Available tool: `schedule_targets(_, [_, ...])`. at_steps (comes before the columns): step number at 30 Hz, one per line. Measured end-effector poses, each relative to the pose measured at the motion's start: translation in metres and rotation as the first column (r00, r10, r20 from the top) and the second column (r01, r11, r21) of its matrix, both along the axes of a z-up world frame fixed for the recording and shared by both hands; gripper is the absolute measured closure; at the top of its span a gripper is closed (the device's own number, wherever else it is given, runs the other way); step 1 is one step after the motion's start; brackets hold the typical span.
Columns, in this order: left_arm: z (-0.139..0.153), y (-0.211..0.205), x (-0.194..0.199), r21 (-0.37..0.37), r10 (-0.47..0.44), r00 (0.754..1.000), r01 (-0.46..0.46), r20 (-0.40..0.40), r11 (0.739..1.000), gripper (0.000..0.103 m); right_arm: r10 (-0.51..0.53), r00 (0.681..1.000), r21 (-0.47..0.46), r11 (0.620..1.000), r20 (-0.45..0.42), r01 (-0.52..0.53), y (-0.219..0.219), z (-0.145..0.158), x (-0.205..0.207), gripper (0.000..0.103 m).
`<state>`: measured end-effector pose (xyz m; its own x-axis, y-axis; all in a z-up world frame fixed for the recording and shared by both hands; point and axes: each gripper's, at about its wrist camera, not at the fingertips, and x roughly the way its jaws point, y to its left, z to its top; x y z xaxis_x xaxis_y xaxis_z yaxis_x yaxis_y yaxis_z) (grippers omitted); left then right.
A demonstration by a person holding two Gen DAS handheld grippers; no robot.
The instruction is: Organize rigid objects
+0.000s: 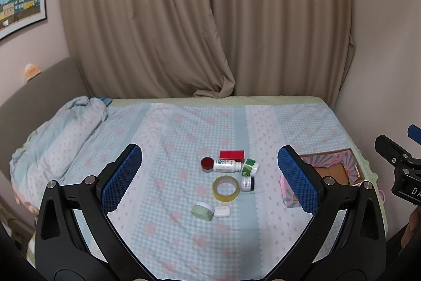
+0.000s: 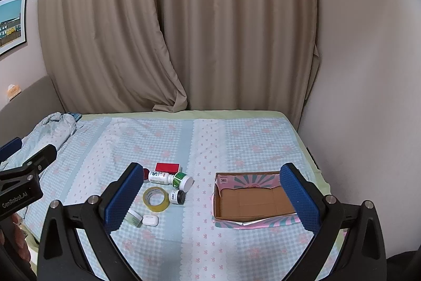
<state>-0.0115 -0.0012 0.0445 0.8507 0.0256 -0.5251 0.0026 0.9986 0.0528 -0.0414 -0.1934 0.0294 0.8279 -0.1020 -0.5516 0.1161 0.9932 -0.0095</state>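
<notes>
Pale blue bedsheet [image 2: 236,138], pink-flowered gingham.
Red box [image 2: 167,167] at 12 o'clock of the yellow tape roll [image 2: 155,198]; beige curtain [image 2: 184,25]; blue-padded gripper fingers [image 2: 122,198].

My left gripper [image 1: 210,175]: black frame, blue textured pads, silver screws.
My right gripper [image 2: 210,194]: same build; "GenRobot.AI" lettering on the left one's body.

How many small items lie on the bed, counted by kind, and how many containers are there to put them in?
Bottles and jars: 5 (red-lid jar, white bottle, green-label bottle, dark-cap bottle, pale green jar)
Tape roll: 1
Red box: 1
White earbud case: 1
Cardboard box: 1, empty
Total: 9
</notes>
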Motion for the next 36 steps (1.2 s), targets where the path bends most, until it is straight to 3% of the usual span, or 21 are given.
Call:
schedule_targets(23, [-0.005, 0.001, 0.014, -0.001, 0.044, 0.997, -0.045, -0.070, 0.999, 0.001, 0.027, 0.999, 0.010, 1.000, -0.023, -0.027, -0.005, 0.000, 0.009, 0.000])
schedule_targets(29, [-0.015, 0.017, 0.031, 0.033, 0.053, 0.992, -0.050, -0.112, 0.998, 0.001, 0.073, 0.995, 0.049, 0.996, -0.071, -0.069, -0.005, -0.017, 0.023, 0.000])
schedule_targets(36, [-0.054, 0.070, 0.066, 0.037, 0.002, 0.983, 0.005, -0.181, 0.999, 0.001, 0.052, 0.989, 0.097, 0.995, -0.139, -0.038, 0.023, -0.054, 0.053, 0.000])
